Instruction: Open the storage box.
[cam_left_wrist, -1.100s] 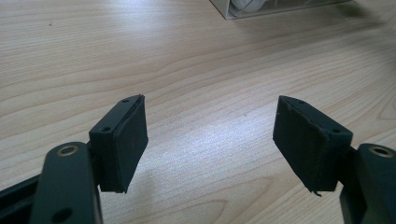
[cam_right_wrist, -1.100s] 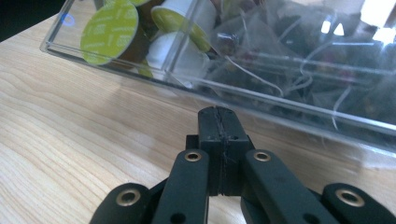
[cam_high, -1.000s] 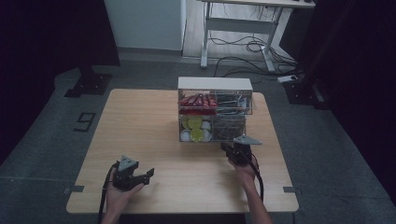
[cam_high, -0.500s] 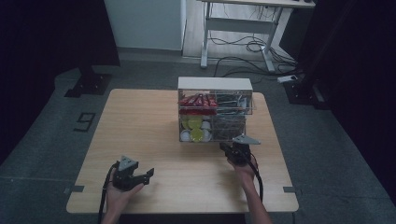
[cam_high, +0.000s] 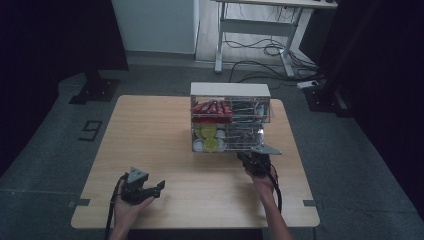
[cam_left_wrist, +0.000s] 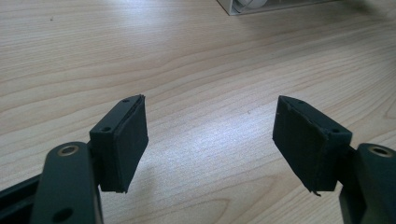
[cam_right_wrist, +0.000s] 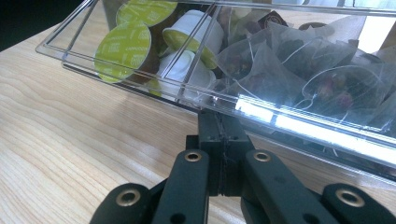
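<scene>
Pale wood-grain table (cam_high: 150, 130). Clear plastic drawer box (cam_high: 230, 120) with white top: red packets (cam_high: 211, 108) upper left, yellow-green foil-lidded white capsules (cam_right_wrist: 126, 44) lower left, translucent grey mesh tea bags (cam_right_wrist: 289, 60) lower right. Both grippers matte black.

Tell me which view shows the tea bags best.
The right gripper view: the tea bags lie close behind the clear drawer wall. The high view shows them as a small grey blur; the left gripper view shows bare table.
</scene>
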